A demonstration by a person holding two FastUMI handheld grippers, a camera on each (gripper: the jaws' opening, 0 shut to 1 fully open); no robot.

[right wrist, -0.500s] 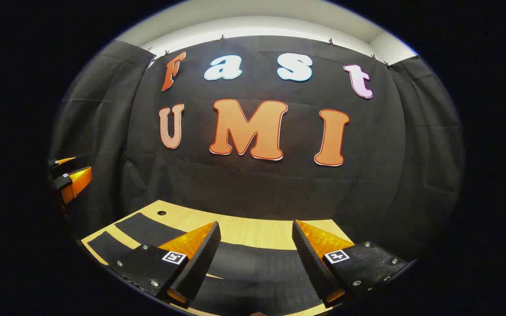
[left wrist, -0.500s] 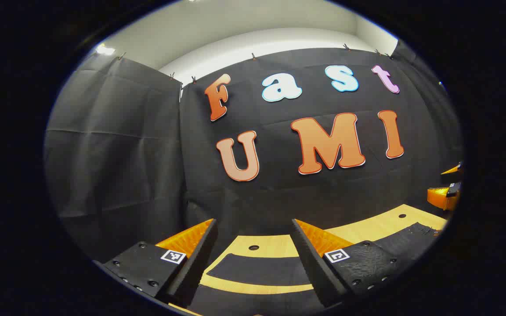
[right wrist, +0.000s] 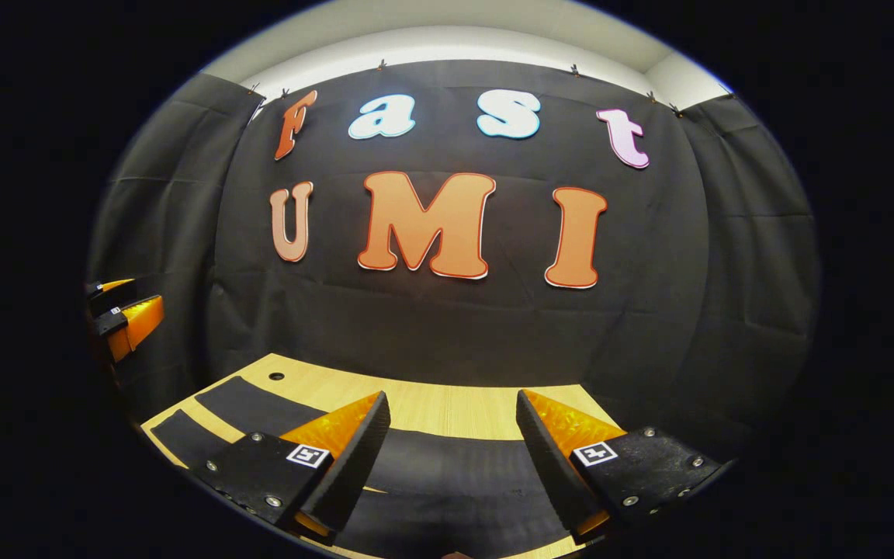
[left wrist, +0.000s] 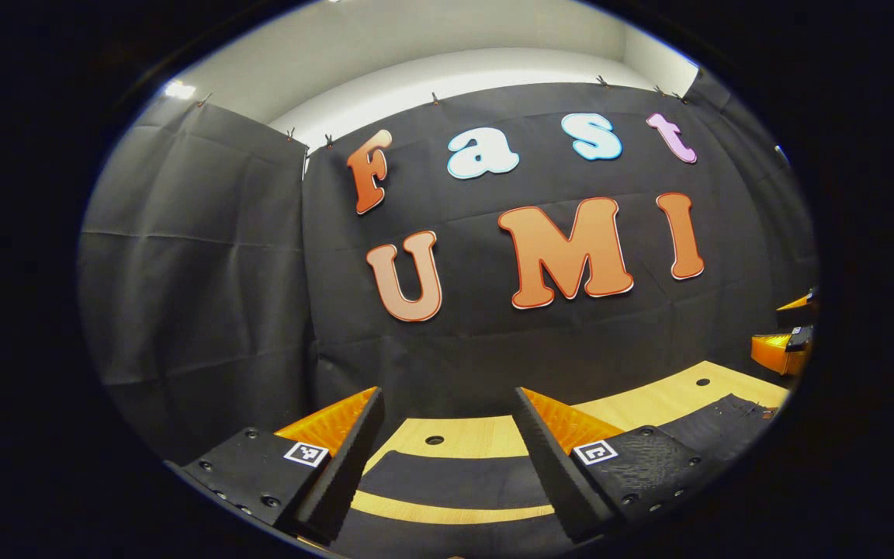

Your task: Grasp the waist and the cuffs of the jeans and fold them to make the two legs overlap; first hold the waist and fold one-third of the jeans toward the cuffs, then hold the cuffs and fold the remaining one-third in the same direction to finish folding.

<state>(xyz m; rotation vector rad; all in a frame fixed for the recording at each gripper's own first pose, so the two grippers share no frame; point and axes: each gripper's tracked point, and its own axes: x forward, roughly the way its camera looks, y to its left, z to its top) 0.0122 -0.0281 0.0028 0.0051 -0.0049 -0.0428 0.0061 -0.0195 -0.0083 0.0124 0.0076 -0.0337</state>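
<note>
**Dark denim, laid flat, both grippers above and empty**

Item: jeans [right wrist: 447, 466], dark cloth spread on the pale wooden table [right wrist: 455, 407], two legs showing as separate bands with a strip of wood between them.

Long axis: across both views, side to side along the table's near edge, not toward the wall.

Left gripper [left wrist: 447, 454]: fingers spread wide, nothing between them; jeans lie directly below and forward, and run on toward its right.

Right gripper [right wrist: 451, 458]: fingers likewise spread, empty; jeans below, running on toward its left.

Judgement: each gripper sits over its own end of the jeans, neither nearer. Which end is waist and which cuffs cannot be told.

Next move calls for a descent to the cloth's edge.
</note>
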